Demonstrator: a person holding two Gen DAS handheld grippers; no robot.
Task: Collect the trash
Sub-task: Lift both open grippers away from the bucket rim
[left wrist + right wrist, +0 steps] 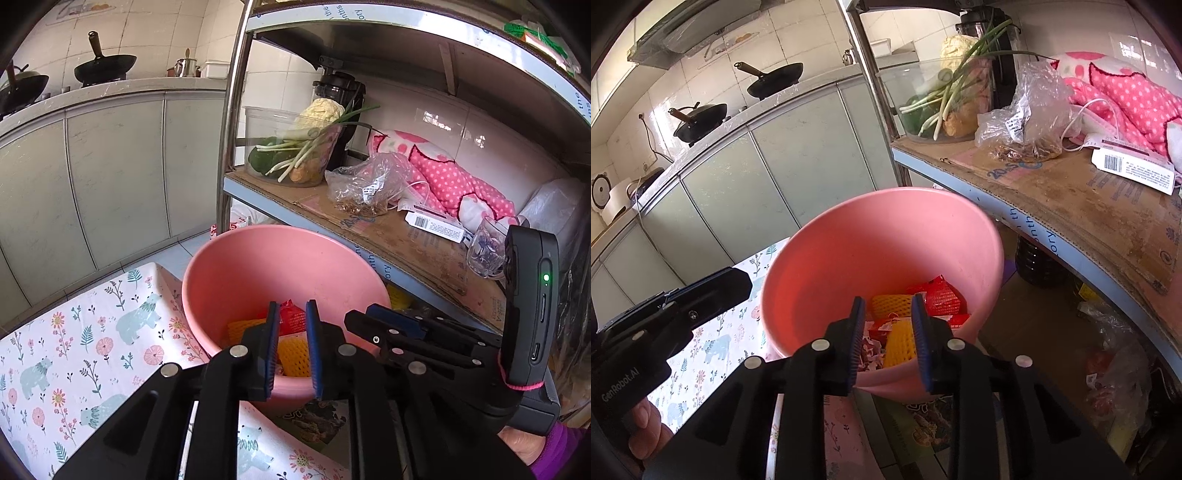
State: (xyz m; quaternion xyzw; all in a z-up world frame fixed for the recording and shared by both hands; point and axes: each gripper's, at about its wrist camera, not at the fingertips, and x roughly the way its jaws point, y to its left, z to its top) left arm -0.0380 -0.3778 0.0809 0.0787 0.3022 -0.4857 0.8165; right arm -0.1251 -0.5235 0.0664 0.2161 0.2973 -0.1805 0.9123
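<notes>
I hold both tongs over the pink basin point(882, 236), which stands at the edge of the desk point(74, 332) with its flowered cloth, just beside the metal shelf point(1071, 206). My left tongs point(291, 343) are slightly spread with nothing between the pads; my right tongs point(888, 339) are spread a little wider, also empty. I judge the dropping step is finished: the trash lies in the basin. There I see yellow foam fruit nets point(899, 343), red wrappers point(942, 295) and some shredded scraps near the front wall. Next I need to lift both tongs clear of the rim and look for any rubbish left. The clear tub point(291, 147) on the shelf holds spring onions, something green and a pale cabbage, which is food, not trash.
</notes>
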